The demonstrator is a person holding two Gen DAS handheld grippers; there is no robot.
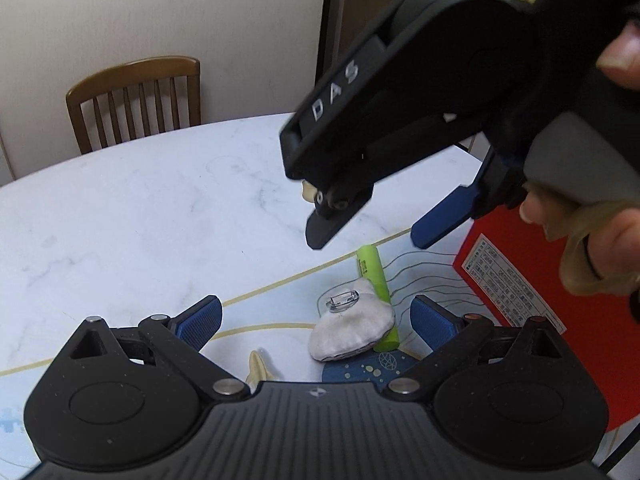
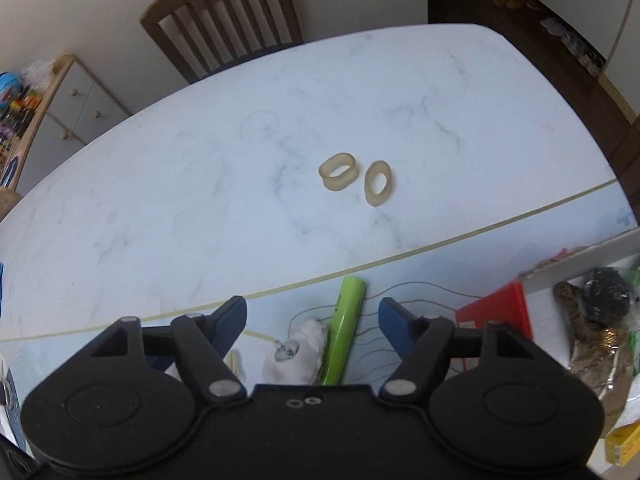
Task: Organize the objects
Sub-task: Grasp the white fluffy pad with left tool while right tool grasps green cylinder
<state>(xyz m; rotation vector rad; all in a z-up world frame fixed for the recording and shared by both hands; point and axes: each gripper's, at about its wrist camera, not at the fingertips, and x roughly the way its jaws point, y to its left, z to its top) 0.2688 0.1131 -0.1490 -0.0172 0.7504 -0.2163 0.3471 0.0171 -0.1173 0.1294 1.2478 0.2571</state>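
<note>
In the left wrist view, the left gripper (image 1: 316, 318) stands spread with empty jaws around a white cloth pad (image 1: 352, 330) and lime-green cylindrical tube (image 1: 376, 288) at lower centre; the right gripper (image 1: 372, 228) hovers above, parted, gripping nothing.

In the right wrist view, two beige rubber rings (image 2: 356, 178) lie mid-frame on the white marble table (image 2: 200, 184).
</note>
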